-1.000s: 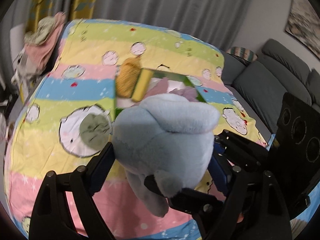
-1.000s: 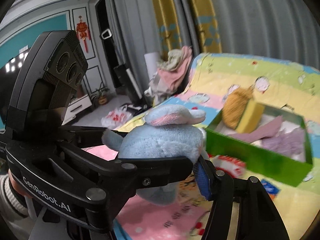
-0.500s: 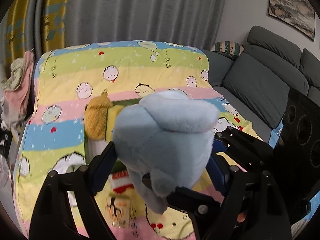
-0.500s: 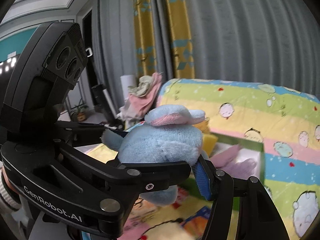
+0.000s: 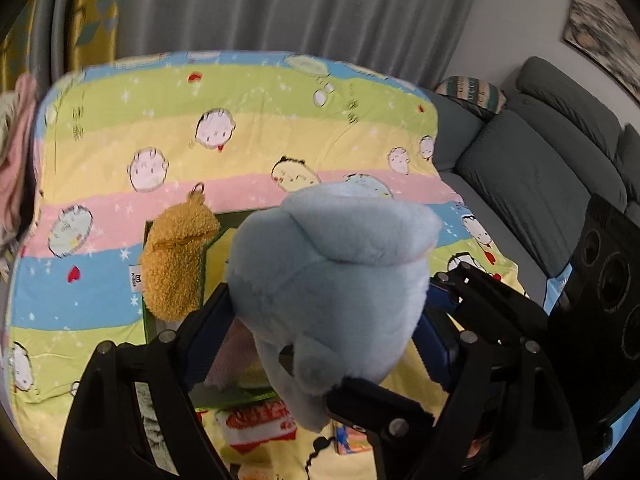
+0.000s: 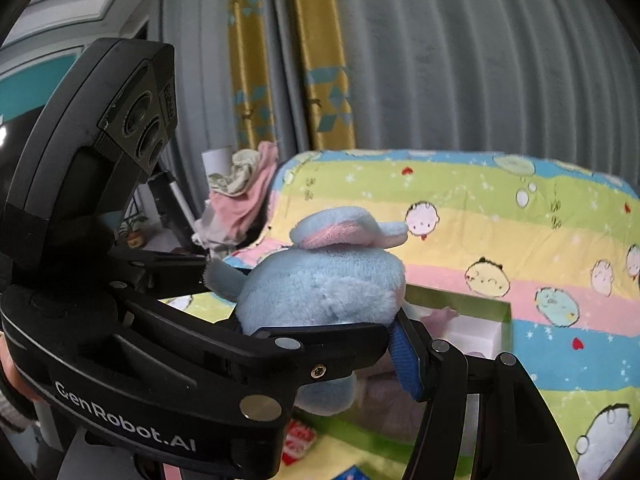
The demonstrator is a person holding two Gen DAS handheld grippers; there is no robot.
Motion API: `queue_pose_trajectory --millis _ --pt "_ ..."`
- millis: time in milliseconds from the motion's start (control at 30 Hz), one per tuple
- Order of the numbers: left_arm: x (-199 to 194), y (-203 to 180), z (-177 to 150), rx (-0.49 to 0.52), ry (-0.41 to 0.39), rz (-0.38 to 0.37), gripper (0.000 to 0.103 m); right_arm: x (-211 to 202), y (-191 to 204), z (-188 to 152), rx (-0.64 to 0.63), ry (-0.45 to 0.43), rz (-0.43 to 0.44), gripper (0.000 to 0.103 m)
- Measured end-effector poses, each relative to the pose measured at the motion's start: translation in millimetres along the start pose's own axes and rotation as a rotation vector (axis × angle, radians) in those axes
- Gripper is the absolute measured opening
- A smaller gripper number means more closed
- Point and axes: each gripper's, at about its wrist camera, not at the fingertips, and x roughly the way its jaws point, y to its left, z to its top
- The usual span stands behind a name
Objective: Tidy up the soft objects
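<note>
Left wrist view, both grippers' jaws clamped one blue plush toy [image 5: 332,272] above green box [image 6: 460,304], striped blanket [image 5: 240,128] beneath.

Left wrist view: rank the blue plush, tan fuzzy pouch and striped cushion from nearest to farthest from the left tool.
1. Blue plush, between the left tool's fingers.
2. Tan fuzzy pouch, ahead left, at the green box.
3. Striped cushion, far right, on the sofa.

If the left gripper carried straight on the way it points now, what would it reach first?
Most likely the green box just beyond the blue plush toy held by the left gripper; the tan plush sits left of that line, though depth is unclear.
</note>
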Motion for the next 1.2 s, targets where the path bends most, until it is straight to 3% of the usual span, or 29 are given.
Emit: queue_pose_trajectory --millis 467,600,767,933,1200 --pt "74 67 -12 -0.231 0.16 0.014 0.085 93 -14 -23 0.042 0.221 -0.026 0.066" --pt "79 68 -18 -0.237 0.193 0.055 0.102 102 -16 -33 0.039 0.281 -0.052 0.074" --pt "67 61 -19 -0.212 0.199 0.078 0.102 91 -20 -41 0.048 0.302 -0.077 0.081" --pt "37 50 -24 -0.137 0.133 0.151 0.102 64 -22 -49 0.024 0.291 -0.136 0.081" --pt "-14 35 -47 -0.123 0.042 0.18 0.102 4 -27 -63 0.104 0.22 -0.174 0.081"
